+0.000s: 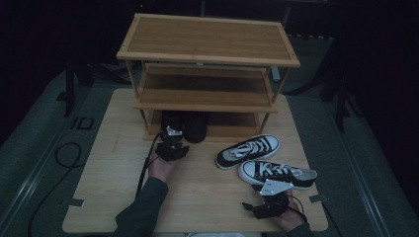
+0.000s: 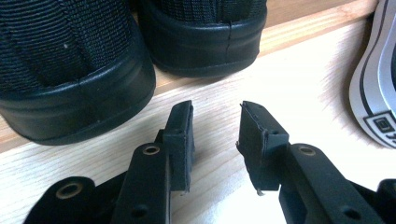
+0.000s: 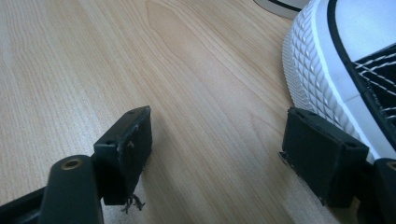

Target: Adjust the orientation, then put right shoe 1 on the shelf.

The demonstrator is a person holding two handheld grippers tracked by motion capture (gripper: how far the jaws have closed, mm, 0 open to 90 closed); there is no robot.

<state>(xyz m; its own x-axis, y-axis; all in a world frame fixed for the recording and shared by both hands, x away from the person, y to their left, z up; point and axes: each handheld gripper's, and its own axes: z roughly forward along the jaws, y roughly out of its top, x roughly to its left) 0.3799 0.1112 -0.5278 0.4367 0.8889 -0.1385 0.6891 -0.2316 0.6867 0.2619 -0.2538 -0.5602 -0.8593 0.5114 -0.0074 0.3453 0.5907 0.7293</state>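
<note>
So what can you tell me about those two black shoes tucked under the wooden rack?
The black shoes are a dark pair standing side by side on the rack's bottom shelf, heels facing the person. Up close they show a woven, mesh-like upper above a thick, smooth rubbery sole band; one heel has a thin vertical seam. They sit upright, close together. The left tool hovers open just before the heels, not touching them.
</note>
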